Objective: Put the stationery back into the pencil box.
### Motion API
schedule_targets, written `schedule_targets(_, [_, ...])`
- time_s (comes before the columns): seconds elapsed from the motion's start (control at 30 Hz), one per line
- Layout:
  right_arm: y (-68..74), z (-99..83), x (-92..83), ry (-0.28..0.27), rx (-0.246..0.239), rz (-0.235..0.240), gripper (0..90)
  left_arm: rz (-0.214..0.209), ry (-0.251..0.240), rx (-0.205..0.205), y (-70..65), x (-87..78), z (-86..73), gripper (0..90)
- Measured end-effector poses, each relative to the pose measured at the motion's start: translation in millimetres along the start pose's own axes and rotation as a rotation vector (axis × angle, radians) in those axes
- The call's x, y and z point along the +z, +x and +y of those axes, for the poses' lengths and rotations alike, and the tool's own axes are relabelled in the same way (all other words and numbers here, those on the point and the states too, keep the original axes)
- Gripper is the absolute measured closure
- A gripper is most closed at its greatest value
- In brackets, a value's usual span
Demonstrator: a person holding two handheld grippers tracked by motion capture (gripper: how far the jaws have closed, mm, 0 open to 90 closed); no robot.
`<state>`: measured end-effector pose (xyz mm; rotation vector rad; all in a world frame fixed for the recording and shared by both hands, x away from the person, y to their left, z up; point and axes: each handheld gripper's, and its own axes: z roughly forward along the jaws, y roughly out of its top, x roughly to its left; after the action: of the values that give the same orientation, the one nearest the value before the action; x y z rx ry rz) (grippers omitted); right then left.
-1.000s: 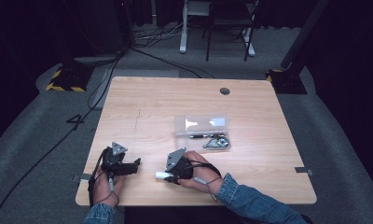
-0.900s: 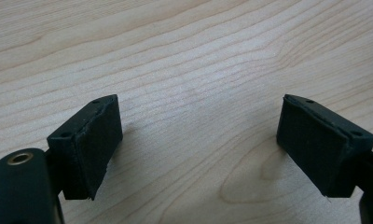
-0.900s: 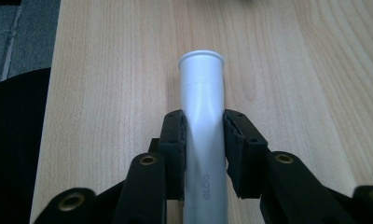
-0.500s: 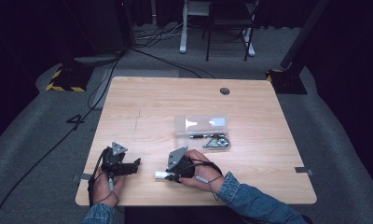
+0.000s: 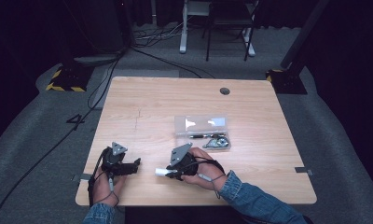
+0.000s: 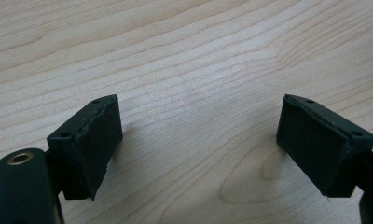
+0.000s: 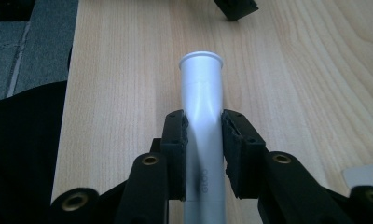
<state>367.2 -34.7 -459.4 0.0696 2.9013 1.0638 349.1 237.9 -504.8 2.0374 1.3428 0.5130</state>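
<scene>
Surface: wooden table (image 5: 152, 102) – dark room, grey floor.
Right gripper (image 7: 203, 140): clamped on a white tube (image 7: 202, 93), low over the near edge.
Left gripper (image 6: 198, 144): jaws wide, empty.
Clear case (image 5: 202, 132): mid-table, open.
Progress: tube grasped – placement likely remains.

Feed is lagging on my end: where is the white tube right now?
The white tube is clamped in the right gripper near the table's front edge in the high view, pointing toward the left gripper.
</scene>
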Motion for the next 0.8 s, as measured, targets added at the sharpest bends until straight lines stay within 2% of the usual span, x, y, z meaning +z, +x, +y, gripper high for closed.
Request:
schedule_targets(0.27, [-14.6,-0.8,-23.0,-0.058,0.012,-0.032,71.3,0.002,-0.001,0.000,0.0,0.2,0.2,14.6])
schedule_targets(0.5, [-31.1,-5.7,-45.1,-0.097,0.044,-0.071,71.4,0.001,-0.001,0.000,0.0,0.2,0.2,14.6])
schedule_targets(0.8, [-49.4,-15.2,-63.8,-0.107,0.062,-0.124,71.4,0.002,-0.001,0.000,0.0,0.2,0.2,14.5])
